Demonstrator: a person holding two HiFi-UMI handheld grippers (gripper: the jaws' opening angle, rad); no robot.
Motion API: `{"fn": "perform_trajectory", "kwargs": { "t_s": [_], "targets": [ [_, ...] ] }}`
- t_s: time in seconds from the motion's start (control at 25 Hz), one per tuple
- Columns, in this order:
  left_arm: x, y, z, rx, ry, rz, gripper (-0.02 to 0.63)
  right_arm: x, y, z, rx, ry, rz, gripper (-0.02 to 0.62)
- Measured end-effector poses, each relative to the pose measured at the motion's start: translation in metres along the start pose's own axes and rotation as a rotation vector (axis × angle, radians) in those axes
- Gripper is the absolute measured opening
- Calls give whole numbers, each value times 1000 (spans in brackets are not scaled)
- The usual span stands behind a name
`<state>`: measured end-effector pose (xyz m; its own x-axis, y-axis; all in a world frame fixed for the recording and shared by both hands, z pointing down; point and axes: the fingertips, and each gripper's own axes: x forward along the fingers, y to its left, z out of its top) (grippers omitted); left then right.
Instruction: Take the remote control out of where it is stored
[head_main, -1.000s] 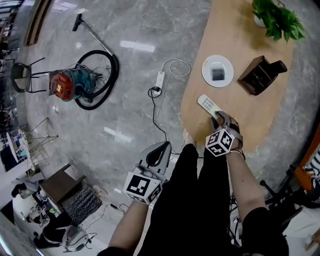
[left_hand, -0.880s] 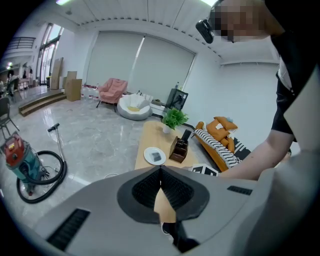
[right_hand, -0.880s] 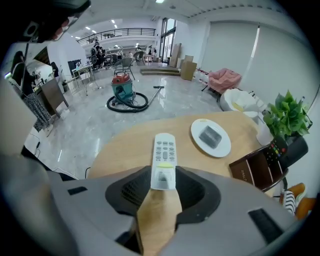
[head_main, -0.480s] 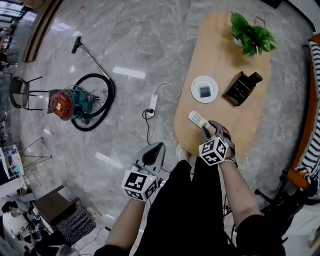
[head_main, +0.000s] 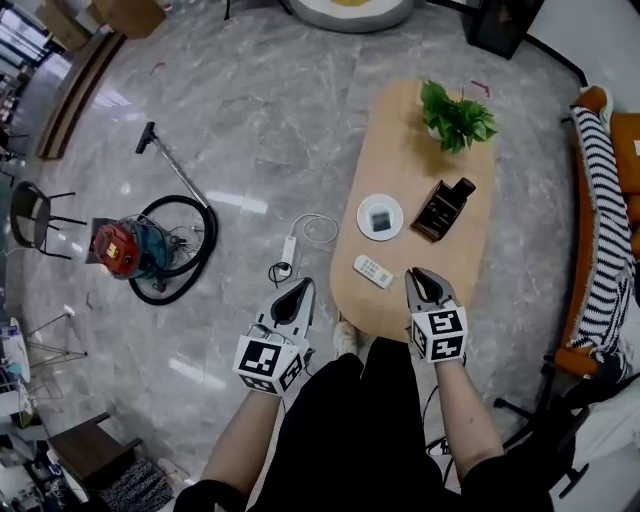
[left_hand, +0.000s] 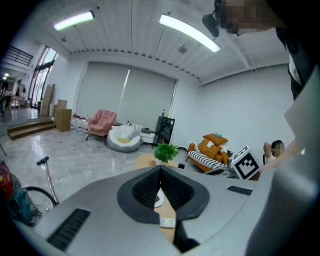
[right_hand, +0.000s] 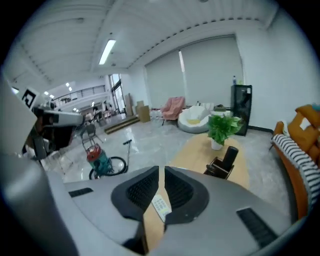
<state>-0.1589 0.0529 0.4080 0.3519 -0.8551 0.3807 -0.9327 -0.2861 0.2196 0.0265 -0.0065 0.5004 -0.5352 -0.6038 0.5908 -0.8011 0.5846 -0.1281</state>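
Note:
A white remote control (head_main: 373, 271) lies flat on the oval wooden table (head_main: 400, 150), near its front edge. My right gripper (head_main: 418, 275) hovers just right of it, apart from it. Its jaws have just been closing, leaving a narrow gap with nothing between them. In the right gripper view the remote (right_hand: 160, 206) shows through that gap, far below the right gripper (right_hand: 161, 172). My left gripper (head_main: 305, 287) hangs over the floor left of the table, shut and empty. The remote (left_hand: 166, 222) also shows below the left gripper (left_hand: 160, 170). A dark holder (head_main: 443, 208) with a black remote stands further back.
A white plate (head_main: 381, 217) sits between the remote and the holder, a potted plant (head_main: 455, 115) at the table's far end. On the floor lie a power strip (head_main: 288, 250) and a red vacuum cleaner (head_main: 125, 250). A striped sofa (head_main: 600, 230) lines the right side.
The right gripper, earlier at the remote's near end, has let go and lifted back; the remote stays on the table. Both grippers have risen and the view has pulled up.

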Motion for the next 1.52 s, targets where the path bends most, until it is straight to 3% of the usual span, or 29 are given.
{"fn": "perform_trajectory", "kwargs": {
  "t_s": [0.12, 0.32, 0.48, 0.68, 1.24, 1.52],
  "targets": [
    [-5, -6, 28, 27, -76, -19, 6, -42, -13, 26, 57, -103, -66, 43],
    [-1, -32, 48, 72, -127, -130, 6, -99, -31, 47, 38, -220, -183, 43],
    [10, -54, 48, 83, -117, -215, 6, -123, -39, 39, 45, -220, -239, 43],
    [17, -70, 42, 70, -96, -263, 6, -132, -45, 23, 53, -194, -259, 43],
    [37, -69, 25, 32, -48, -217, 6, -105, -66, 9, 10, -124, -217, 43],
    [60, -66, 21, 17, -19, -162, 6, -68, -94, 9, -118, -18, -189, 44]
  ]
}}
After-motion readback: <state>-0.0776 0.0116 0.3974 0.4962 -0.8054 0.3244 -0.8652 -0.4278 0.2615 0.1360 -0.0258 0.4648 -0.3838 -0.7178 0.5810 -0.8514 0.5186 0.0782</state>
